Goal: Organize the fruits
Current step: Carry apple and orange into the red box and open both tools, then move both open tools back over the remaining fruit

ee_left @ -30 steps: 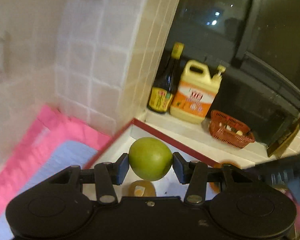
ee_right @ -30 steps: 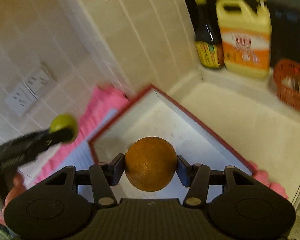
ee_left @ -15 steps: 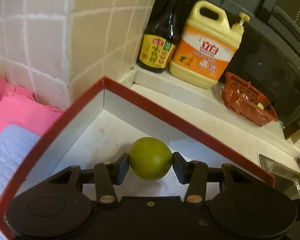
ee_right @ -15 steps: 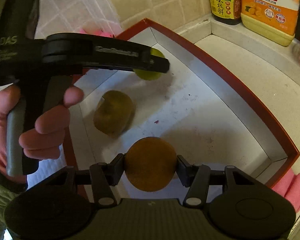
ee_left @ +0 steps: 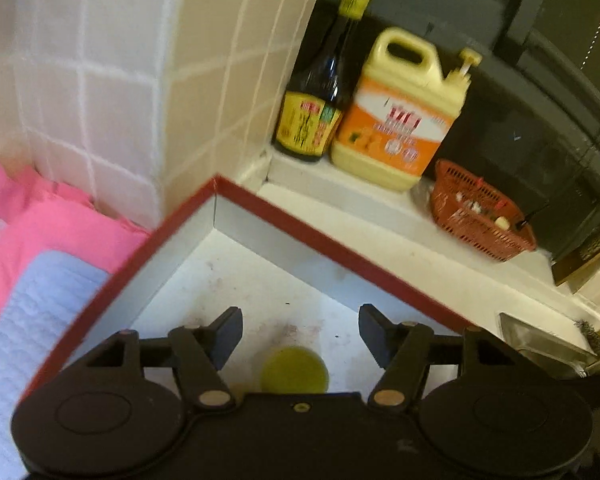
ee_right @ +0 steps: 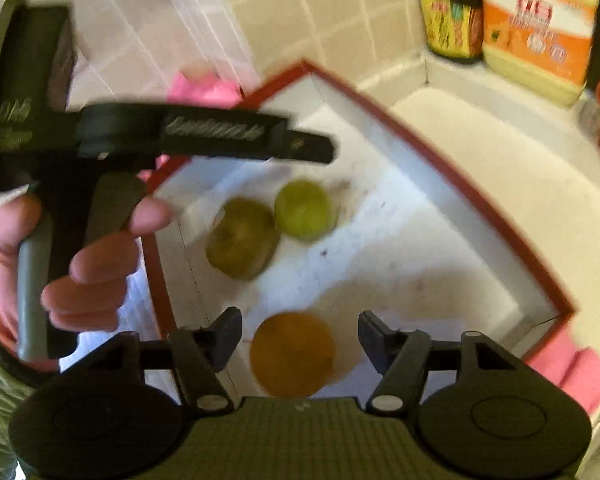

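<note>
Broadly, the pale worktop carries a shallow red-rimmed tray, also seen from the right wrist view, set into the corner of a tiled wall. A pink cloth lies beside the tray on its left and shows again past its right corner. On the ledge behind stand a yellow detergent jug and, touching it on the left, a dark sauce bottle; a small red basket sits just to the right of the jug.

Inside the tray lie three fruits. A brownish-green kiwi and a green lime rest touching each other on the white floor near the left wall. An orange lies apart from them, nearer the front edge.

Both claws hang over the tray with their jaws spread wide and nothing gripped. The left claw has the lime below the gap, clear of both pads; in the right wrist view it reaches over the kiwi and lime, held by the person's left hand. The right claw has the orange low between its fingers, touching neither.
</note>
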`<move>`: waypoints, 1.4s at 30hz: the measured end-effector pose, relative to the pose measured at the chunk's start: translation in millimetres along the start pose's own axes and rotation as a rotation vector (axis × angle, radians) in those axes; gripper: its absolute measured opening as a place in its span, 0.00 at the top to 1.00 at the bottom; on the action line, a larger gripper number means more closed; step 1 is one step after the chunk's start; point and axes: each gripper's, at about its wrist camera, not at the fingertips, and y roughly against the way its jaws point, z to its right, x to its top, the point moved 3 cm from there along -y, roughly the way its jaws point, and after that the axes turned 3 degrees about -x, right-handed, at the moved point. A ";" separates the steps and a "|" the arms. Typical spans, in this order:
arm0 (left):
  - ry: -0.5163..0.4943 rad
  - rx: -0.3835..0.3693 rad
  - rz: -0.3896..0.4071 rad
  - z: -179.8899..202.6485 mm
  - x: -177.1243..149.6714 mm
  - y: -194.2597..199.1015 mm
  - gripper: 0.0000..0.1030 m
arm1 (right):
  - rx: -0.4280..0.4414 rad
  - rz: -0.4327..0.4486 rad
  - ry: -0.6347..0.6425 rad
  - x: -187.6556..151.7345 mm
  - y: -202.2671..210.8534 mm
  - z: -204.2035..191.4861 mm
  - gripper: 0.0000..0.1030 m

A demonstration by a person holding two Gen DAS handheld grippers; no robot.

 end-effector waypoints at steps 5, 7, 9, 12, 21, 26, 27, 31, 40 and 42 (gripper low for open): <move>-0.029 0.016 0.062 8.3 -10.9 50.1 0.25 | 0.006 0.052 -0.035 3.8 28.5 8.1 0.34; -0.038 0.036 0.083 10.6 -17.6 68.7 0.25 | 0.013 0.061 -0.041 4.4 35.5 7.6 0.34; -0.038 0.046 0.107 12.4 -25.4 89.6 0.25 | 0.031 0.066 -0.039 5.0 42.2 2.4 0.34; -0.036 0.083 0.146 12.4 -36.6 122.6 0.25 | 0.058 0.085 -0.022 6.2 51.6 -11.7 0.33; 0.023 0.267 0.285 0.5 -88.0 249.5 0.24 | 0.151 0.129 0.118 -1.2 70.9 -88.6 0.28; 0.082 0.410 0.341 -11.1 -131.3 323.6 0.24 | 0.218 0.112 0.194 -11.6 68.3 -139.8 0.27; 0.096 0.439 0.349 -13.6 -139.2 336.2 0.23 | 0.230 0.110 0.207 -15.2 68.4 -149.4 0.27; 0.153 0.548 0.388 -22.1 -177.5 389.5 0.23 | 0.278 0.113 0.278 -22.2 72.6 -193.9 0.27; 0.329 0.709 0.406 -54.8 -267.1 467.2 0.23 | 0.347 0.107 0.418 -45.7 73.2 -274.7 0.24; 0.372 0.718 0.397 -62.5 -285.6 474.8 0.23 | 0.356 0.096 0.441 -52.8 69.1 -287.7 0.24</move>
